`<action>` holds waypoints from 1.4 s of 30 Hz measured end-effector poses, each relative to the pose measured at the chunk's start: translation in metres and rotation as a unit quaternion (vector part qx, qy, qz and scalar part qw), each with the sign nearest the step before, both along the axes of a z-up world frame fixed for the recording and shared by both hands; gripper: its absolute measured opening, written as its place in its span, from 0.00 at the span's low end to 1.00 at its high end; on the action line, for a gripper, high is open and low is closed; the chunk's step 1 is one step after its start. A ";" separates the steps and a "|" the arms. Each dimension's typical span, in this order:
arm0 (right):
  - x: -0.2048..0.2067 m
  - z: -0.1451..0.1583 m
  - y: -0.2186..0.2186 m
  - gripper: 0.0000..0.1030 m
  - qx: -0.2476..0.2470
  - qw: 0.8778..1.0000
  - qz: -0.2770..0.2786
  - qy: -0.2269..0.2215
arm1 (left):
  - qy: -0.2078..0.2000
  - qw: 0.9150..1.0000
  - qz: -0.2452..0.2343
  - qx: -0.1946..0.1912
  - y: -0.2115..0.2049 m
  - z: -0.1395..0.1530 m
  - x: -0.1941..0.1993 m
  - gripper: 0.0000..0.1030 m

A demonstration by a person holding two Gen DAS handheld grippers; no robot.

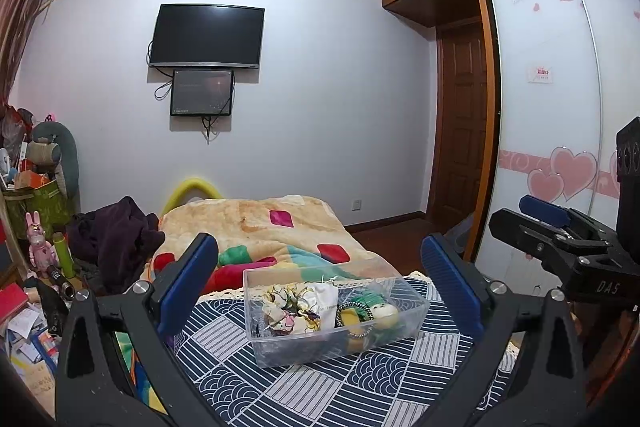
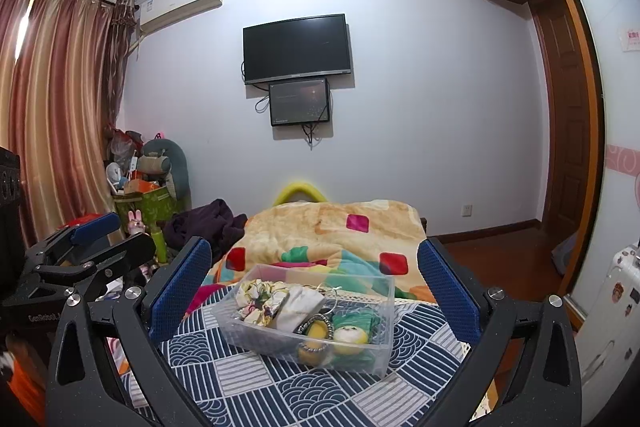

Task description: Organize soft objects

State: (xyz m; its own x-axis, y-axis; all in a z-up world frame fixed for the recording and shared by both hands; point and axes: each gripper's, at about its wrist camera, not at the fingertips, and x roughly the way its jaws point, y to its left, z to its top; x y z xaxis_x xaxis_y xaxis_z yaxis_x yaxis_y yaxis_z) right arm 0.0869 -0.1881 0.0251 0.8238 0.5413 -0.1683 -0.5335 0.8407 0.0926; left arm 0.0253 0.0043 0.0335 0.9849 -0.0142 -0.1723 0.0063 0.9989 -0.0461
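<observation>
Left tongs [image 1: 320,291] spread wide, gripping nothing; right tongs [image 2: 316,291] likewise wide apart and empty. Between and just beyond both pairs of blue pads, a clear plastic bin [image 1: 416,311] resting on a navy-and-white patterned cloth [image 1: 280,387]. Inside the bin: floral fabric scrunchies [image 1: 288,307] toward the left tongs' side, a white pouch [image 2: 300,307] in the middle, a yellow-and-green plush toy [image 2: 352,335] toward the right. Farther on, a bed under a colourful blanket [image 1: 256,223]. Beyond that, a wall-mounted television [image 1: 206,37].
</observation>
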 end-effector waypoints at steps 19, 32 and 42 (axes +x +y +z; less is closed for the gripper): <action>-0.002 0.001 -0.001 1.00 0.000 1.000 -0.002 -0.001 | 0.003 1.000 -0.009 -0.004 0.003 0.003 -0.001 1.00; -0.003 0.002 -0.002 1.00 0.000 1.000 -0.002 -0.002 | 0.002 1.000 -0.018 -0.006 0.003 0.003 -0.001 1.00; -0.002 0.002 -0.002 1.00 -0.001 1.000 0.000 -0.001 | 0.003 1.000 -0.019 -0.006 0.002 0.004 -0.002 1.00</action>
State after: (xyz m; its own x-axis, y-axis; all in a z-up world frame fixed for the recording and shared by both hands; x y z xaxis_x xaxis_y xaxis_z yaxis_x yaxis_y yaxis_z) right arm 0.0850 -0.1900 0.0273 0.8244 0.5409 -0.1668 -0.5336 0.8409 0.0900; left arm 0.0233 0.0059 0.0372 0.9827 -0.0544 -0.1770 0.0448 0.9973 -0.0577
